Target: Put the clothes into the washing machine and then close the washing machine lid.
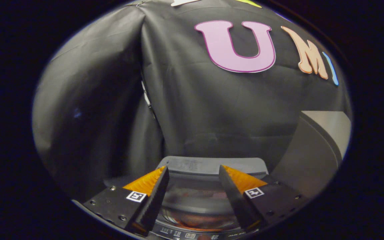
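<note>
My gripper [193,170] hangs above the washing machine [212,166] with its fingers open and nothing between them. Below and between the fingers lies the machine's round drum opening [195,203], dim inside, with a reddish blur of cloth [195,220] low in it. The machine's grey back rim runs just beyond the fingertips. Its lid [312,153] stands raised to the right of the right finger, a grey panel with a dark curved edge.
Black cloth wall [185,106] hangs close behind the machine and folds around on the left. A strip of control markings [185,235] runs along the machine's near edge under the fingers.
</note>
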{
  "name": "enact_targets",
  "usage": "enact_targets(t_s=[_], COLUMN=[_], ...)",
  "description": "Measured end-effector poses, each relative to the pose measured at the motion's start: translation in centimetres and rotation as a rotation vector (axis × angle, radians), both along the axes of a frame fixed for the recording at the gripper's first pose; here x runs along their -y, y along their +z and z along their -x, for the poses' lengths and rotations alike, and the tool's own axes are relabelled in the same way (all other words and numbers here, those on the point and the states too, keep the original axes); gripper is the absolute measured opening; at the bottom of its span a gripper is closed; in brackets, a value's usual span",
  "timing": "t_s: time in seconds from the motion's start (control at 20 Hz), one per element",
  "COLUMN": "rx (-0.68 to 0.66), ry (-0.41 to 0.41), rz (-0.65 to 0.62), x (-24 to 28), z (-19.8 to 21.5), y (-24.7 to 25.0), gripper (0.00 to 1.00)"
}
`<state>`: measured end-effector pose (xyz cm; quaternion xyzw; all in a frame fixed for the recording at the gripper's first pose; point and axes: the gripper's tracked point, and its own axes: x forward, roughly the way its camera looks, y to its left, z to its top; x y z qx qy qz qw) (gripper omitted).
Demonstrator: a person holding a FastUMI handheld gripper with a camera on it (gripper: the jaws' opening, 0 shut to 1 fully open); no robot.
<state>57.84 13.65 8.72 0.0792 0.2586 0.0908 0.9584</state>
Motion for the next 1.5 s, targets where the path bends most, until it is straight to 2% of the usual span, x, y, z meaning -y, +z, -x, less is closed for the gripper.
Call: enact_targets(t_s=[0.35, 0.6, 1.3, 1.5], rx=[0.093, 0.130, 0.203, 0.218], ry=[0.050, 0.058, 0.024, -0.016], rz=[-0.026, -0.022, -0.028, -0.043], x=[-0.1, 0.0, 0.0, 0.3], z=[1.1, 0.7, 0.7, 0.6], y=[1.3, 1.4, 1.8, 1.9], gripper=[0.92, 0.92, 0.92, 0.92])
